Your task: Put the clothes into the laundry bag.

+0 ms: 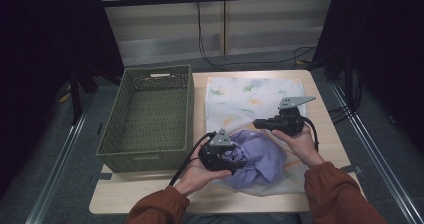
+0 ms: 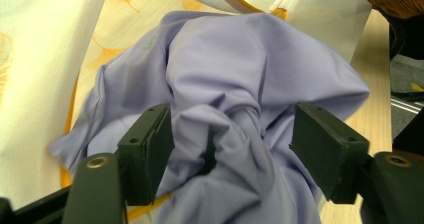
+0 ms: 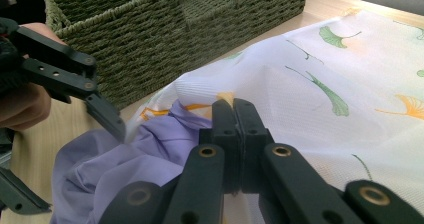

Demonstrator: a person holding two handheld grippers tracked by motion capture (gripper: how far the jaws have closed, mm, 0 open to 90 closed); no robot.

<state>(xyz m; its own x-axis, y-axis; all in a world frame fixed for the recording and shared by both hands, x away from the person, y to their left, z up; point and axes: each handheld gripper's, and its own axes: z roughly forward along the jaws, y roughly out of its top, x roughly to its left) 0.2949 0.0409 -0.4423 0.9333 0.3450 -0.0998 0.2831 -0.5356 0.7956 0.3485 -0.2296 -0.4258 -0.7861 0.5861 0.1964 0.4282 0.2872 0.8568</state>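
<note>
Two grippers work on a purple cloth and a mesh bag.

The left gripper (image 2: 232, 134) has its jaws wide apart around the bunched purple cloth (image 2: 240, 84). The right gripper (image 3: 233, 129) is squeezed tight on the white leaf-print bag (image 3: 320, 84). A green basket (image 1: 150, 116) sits beside them on the table (image 1: 320, 149).

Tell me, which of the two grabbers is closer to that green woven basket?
Left. The left gripper sits just off the green woven basket's near right corner, over the purple cloth. The right gripper is farther right, pinching the leaf-print mesh bag.
</note>
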